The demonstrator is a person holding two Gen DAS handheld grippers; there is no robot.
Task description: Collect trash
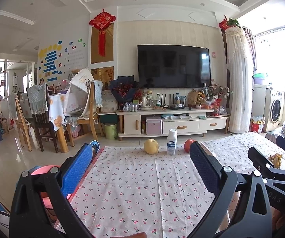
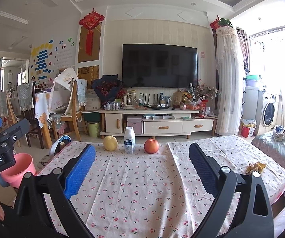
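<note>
Cherry-print tablecloth (image 2: pixel 142 188) — crumpled yellow-brown peel (image 2: pixel 256 167) (right edge) — both claws (image 1: pixel 140 158) (image 2: pixel 142 158) gaping, empty.

Printed cloth tablecloth (image 2: pixel 142 178), glossy floor tiles (image 1: pixel 1 164)

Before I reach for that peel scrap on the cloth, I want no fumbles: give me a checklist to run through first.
1. Right gripper open: ok, jaws wide apart, nothing between.
2. Left gripper open and free: ok.
3. Peel scrap in view: ok, near the table's right edge.
4. Path to the scrap free: ok, bare tablecloth between.
5. Pear, bottle, apple out of the way: ok, at the far edge.
6. Pink bucket ready: ok, on the floor left of the table; contents cannot tell.
</note>
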